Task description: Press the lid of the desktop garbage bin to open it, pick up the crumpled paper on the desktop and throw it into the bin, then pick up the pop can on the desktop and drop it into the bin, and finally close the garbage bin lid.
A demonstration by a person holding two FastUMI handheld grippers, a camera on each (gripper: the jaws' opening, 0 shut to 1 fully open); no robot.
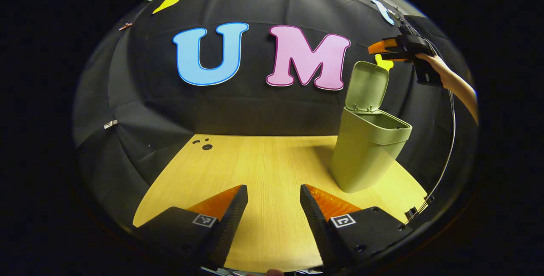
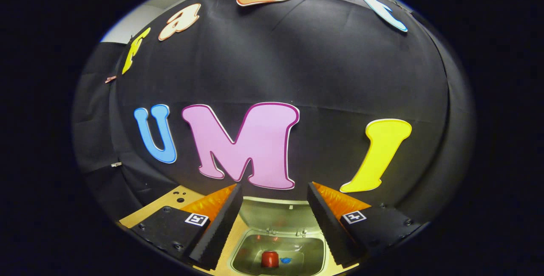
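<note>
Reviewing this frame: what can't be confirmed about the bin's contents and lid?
- Crumpled paper: left gripper view, the green plastic bin wall hides the inside.
- Red pop can: right gripper view, only its top shows; too small to judge.
- Open lid: the right gripper partly covers it.

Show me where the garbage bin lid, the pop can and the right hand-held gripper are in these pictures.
garbage bin lid (image 1: 367,85): left gripper view, inner face of the raised lid.
pop can (image 2: 269,258): right gripper view, its top end, inside the bin.
right hand-held gripper (image 1: 384,52): left gripper view, between its fingertips, above the lid.
</note>
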